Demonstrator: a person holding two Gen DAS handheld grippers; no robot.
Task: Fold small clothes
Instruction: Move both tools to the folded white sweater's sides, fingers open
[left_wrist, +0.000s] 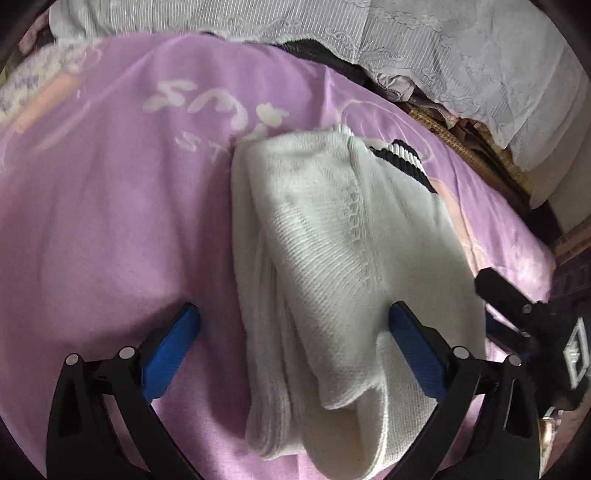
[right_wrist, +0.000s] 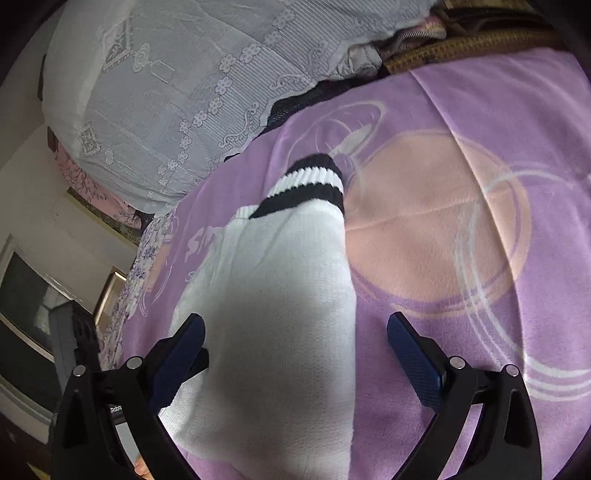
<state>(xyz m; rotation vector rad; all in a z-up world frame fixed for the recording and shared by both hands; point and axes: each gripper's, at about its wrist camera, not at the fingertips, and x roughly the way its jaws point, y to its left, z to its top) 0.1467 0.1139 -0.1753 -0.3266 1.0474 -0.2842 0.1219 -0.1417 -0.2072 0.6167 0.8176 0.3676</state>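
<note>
Nearest, the left tongs (left_wrist: 293, 325) stand spread wide and released, the right blue pad (left_wrist: 415, 350) pressing the folded white knit garment (left_wrist: 332, 258) and the left pad on the purple blanket (left_wrist: 92, 221). The right tongs (right_wrist: 295, 332) are equally wide apart, gripping nothing, the knit lying between them. It lies lengthwise away from both tongs on the bed, its black-and-white striped cuff (right_wrist: 310, 184) pointing toward the far lace-covered bedding (right_wrist: 166, 92).

A folded white knit garment (left_wrist: 332, 240) lies on the purple blanket (left_wrist: 92, 221).
</note>
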